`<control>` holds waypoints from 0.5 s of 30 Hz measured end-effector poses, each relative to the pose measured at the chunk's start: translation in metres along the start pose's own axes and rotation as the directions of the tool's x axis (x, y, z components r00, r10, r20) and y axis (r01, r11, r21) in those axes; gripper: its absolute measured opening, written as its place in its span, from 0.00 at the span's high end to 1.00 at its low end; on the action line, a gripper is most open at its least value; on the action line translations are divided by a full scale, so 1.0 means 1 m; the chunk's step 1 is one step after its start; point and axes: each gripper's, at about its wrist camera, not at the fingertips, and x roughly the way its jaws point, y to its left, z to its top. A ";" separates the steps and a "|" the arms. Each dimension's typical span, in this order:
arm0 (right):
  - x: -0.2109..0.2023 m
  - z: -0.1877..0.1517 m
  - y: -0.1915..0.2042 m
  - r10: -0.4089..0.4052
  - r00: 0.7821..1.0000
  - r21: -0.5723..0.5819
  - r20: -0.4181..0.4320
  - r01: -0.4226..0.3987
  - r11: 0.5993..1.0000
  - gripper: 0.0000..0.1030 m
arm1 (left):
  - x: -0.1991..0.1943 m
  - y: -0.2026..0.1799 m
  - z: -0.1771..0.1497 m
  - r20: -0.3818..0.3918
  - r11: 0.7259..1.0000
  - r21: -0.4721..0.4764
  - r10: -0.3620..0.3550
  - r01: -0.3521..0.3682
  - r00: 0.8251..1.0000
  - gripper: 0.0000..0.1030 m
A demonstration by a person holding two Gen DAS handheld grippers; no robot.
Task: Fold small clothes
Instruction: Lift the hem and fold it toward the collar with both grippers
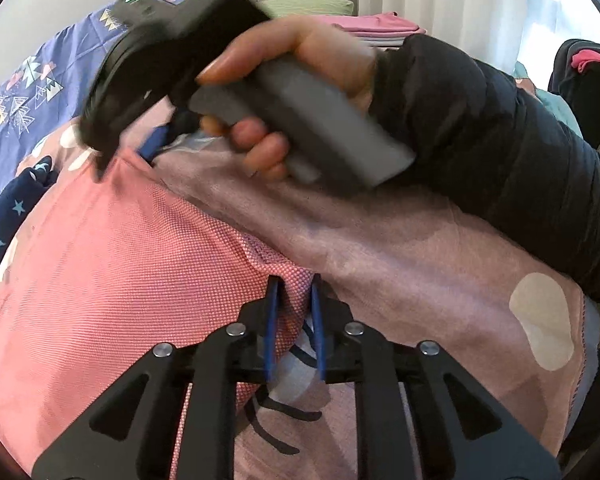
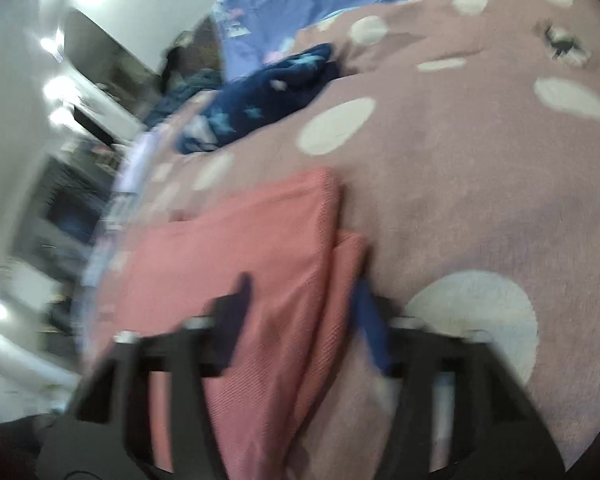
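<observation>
A pink knit garment lies on the mauve spotted blanket. My left gripper is shut on a fold of the pink garment at its near edge. The right gripper's body shows in the left wrist view, held by a hand in a black sleeve, over the garment's far end. In the blurred right wrist view, my right gripper is open, its fingers on either side of the folded pink garment, which lies on the blanket.
A navy star-print garment lies beyond the pink one, also at the left edge of the left wrist view. A blue patterned sheet covers the far bed. Folded clothes are stacked near the curtains.
</observation>
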 end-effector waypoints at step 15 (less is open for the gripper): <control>0.007 -0.004 -0.007 -0.074 0.990 -0.029 0.119 0.078 0.997 0.95 | -0.004 0.013 -0.004 0.043 0.993 -0.042 -0.110 0.112 0.993 0.93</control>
